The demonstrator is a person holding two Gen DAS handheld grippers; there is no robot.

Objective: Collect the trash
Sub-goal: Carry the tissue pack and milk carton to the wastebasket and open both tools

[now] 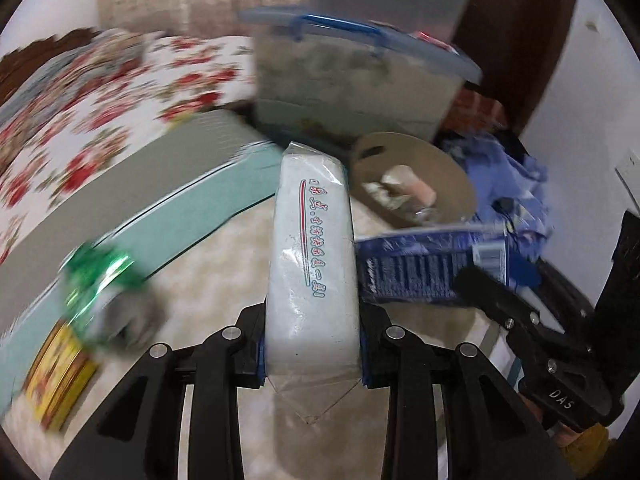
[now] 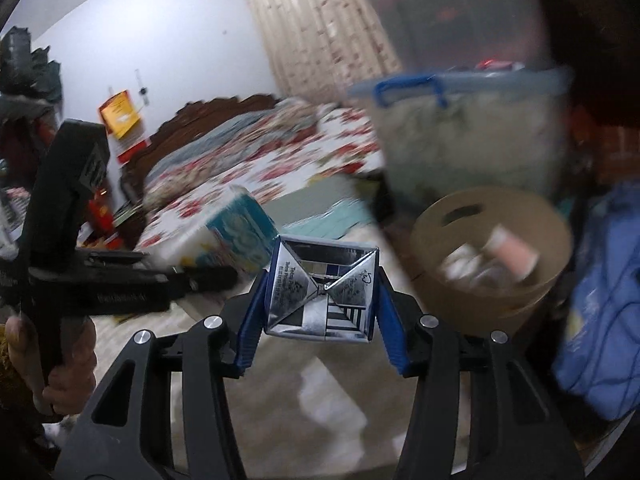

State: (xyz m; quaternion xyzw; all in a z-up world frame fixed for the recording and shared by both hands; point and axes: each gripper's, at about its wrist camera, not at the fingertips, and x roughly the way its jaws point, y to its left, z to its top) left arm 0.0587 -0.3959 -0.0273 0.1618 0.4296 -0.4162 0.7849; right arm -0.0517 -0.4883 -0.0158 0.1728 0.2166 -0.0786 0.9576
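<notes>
Left gripper clamps a tissue pack; right gripper grips a carton. Both near the bin, probably half full. Center each above the rim before releasing.

Glossy plastic tissue pack, foil-faced carton

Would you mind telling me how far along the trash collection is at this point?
Done: the brown bin already holds several discarded items. In hand: the left gripper clamps a white plastic packet, and the right gripper grips a blue carton; both are near the bin, not yet dropped. Left: a green wrapper and a yellow packet on the floor.
</notes>
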